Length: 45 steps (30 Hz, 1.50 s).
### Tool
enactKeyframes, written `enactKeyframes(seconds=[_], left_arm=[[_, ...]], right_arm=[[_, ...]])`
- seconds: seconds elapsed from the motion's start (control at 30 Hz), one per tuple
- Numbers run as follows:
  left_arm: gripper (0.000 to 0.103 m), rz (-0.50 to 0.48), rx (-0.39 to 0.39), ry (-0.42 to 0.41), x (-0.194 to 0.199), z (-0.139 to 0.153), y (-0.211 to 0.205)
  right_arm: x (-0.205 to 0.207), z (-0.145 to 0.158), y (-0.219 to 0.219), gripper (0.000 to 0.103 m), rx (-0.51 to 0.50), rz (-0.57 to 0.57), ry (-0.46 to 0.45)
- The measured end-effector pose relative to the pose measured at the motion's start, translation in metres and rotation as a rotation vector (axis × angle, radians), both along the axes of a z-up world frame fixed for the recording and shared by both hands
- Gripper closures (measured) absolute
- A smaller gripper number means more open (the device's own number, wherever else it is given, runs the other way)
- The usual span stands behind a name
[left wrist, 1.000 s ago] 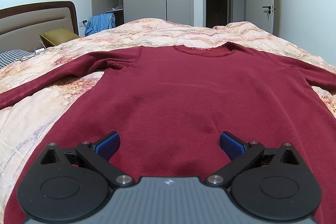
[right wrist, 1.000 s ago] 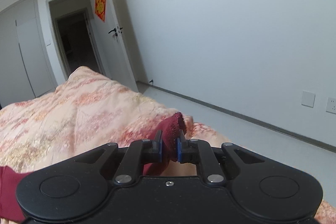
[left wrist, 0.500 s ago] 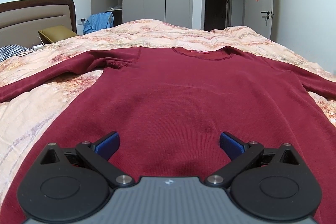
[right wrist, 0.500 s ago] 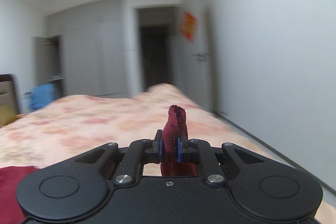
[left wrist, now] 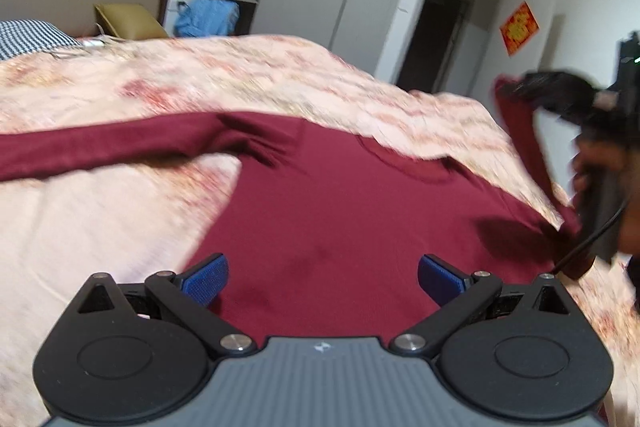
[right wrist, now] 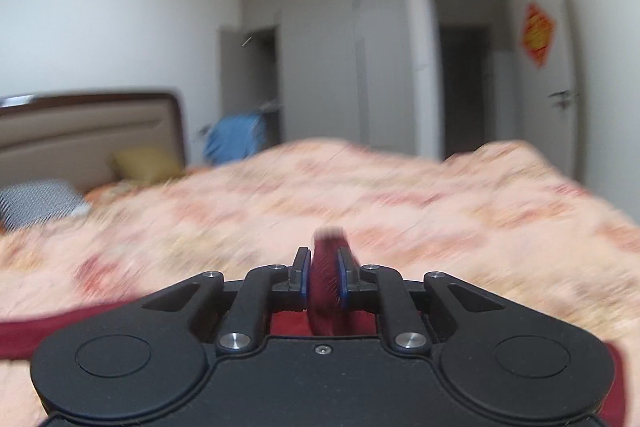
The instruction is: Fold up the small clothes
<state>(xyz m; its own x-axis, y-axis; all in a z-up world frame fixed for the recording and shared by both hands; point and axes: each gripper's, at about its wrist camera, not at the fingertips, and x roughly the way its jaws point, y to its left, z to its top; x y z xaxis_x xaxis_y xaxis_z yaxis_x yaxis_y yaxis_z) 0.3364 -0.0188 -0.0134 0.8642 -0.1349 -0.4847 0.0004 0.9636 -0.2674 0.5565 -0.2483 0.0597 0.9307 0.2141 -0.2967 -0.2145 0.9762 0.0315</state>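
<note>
A dark red long-sleeved sweater [left wrist: 352, 211] lies spread flat on the bed. Its left sleeve [left wrist: 100, 147] stretches out to the left across the quilt. My left gripper [left wrist: 322, 277] hovers open above the sweater's lower part, nothing between its blue pads. My right gripper [right wrist: 324, 275] is shut on the cuff of the right sleeve [right wrist: 326, 267]. In the left wrist view that right gripper [left wrist: 516, 89] holds the right sleeve [left wrist: 524, 143] lifted above the bed's right side, a hand [left wrist: 600, 183] on its handle.
A peach floral quilt [left wrist: 120, 227] covers the bed. At the head stand a padded headboard [right wrist: 88, 131], a checked pillow [right wrist: 38, 203] and an olive cushion [right wrist: 144, 163]. Blue clothing [right wrist: 236, 139] hangs at an open wardrobe. A dark doorway [right wrist: 464, 87] lies behind.
My right gripper has swung left with the sleeve cuff, from facing the bare wall to facing the headboard. The left gripper rolled and shifted, and the right gripper now shows in its view.
</note>
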Motion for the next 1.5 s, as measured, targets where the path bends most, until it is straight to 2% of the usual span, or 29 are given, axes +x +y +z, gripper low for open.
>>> enactKeyframes(seconds=[0.1,0.2,0.23,0.3,0.37,0.47,0.57,0.73,0.87,0.93,1.0,1.07,1.1,1.13,1.17,1.2,1.23,1.27,1.33,1.43,1.5], left_arm=[[0.000,0.039,0.000,-0.008,0.000,0.004,0.012],[0.000,0.069,-0.003,-0.010,0.002,0.004,0.017],[0.000,0.076,-0.005,-0.007,0.003,0.004,0.018],[0.000,0.082,-0.007,-0.001,0.005,0.003,0.019],[0.000,0.077,-0.003,-0.001,0.005,0.004,0.018],[0.000,0.052,0.023,-0.005,0.011,0.005,0.012],[0.000,0.003,0.032,-0.001,0.024,0.005,0.000],[0.000,-0.125,0.002,-0.022,0.069,0.005,-0.032],[0.000,-0.191,-0.020,-0.011,0.119,-0.005,-0.066],[0.000,-0.190,0.008,-0.010,0.140,-0.012,-0.081],[0.000,-0.159,0.071,-0.012,0.158,-0.020,-0.094],[0.000,-0.150,0.132,0.001,0.171,-0.029,-0.103],[0.000,-0.147,0.154,0.039,0.179,-0.036,-0.107],[0.000,-0.138,0.171,0.093,0.187,-0.045,-0.110],[0.000,-0.137,0.184,0.117,0.190,-0.051,-0.111],[0.000,-0.136,0.196,0.110,0.189,-0.056,-0.113],[0.000,-0.133,0.209,0.097,0.187,-0.058,-0.116],[0.000,-0.130,0.224,0.088,0.185,-0.059,-0.119],[0.000,-0.129,0.234,0.081,0.183,-0.061,-0.121],[0.000,-0.131,0.222,0.082,0.183,-0.062,-0.118],[0.000,-0.132,0.216,0.082,0.182,-0.061,-0.117]], right_arm=[[0.004,-0.025,0.037,0.088,-0.058,0.072,0.053],[0.003,-0.044,0.054,0.083,-0.075,0.145,0.134],[0.001,-0.048,0.053,0.079,-0.073,0.167,0.149],[-0.007,-0.046,0.047,0.063,-0.080,0.194,0.143],[-0.020,-0.049,0.023,0.035,-0.082,0.195,0.136],[-0.035,-0.042,-0.029,0.022,-0.069,0.172,0.134],[-0.050,-0.035,-0.088,0.009,-0.061,0.083,0.120],[-0.059,-0.033,-0.182,0.007,-0.031,-0.123,0.123],[-0.053,-0.042,-0.241,0.009,0.092,-0.261,0.156],[-0.046,-0.048,-0.260,0.012,0.156,-0.308,0.175],[-0.037,-0.054,-0.272,0.016,0.229,-0.333,0.201],[-0.028,-0.061,-0.277,0.025,0.286,-0.337,0.228],[-0.024,-0.065,-0.279,0.028,0.306,-0.331,0.239],[-0.019,-0.068,-0.276,0.036,0.318,-0.320,0.250],[-0.015,-0.072,-0.273,0.050,0.320,-0.307,0.265],[-0.011,-0.077,-0.270,0.060,0.309,-0.299,0.283],[-0.008,-0.078,-0.265,0.078,0.288,-0.294,0.296],[-0.007,-0.080,-0.259,0.084,0.255,-0.293,0.299],[-0.012,-0.077,-0.246,0.088,0.134,-0.291,0.247],[-0.024,-0.072,-0.220,0.089,-0.129,-0.304,0.133],[-0.023,-0.077,-0.215,0.090,-0.188,-0.313,0.134]])
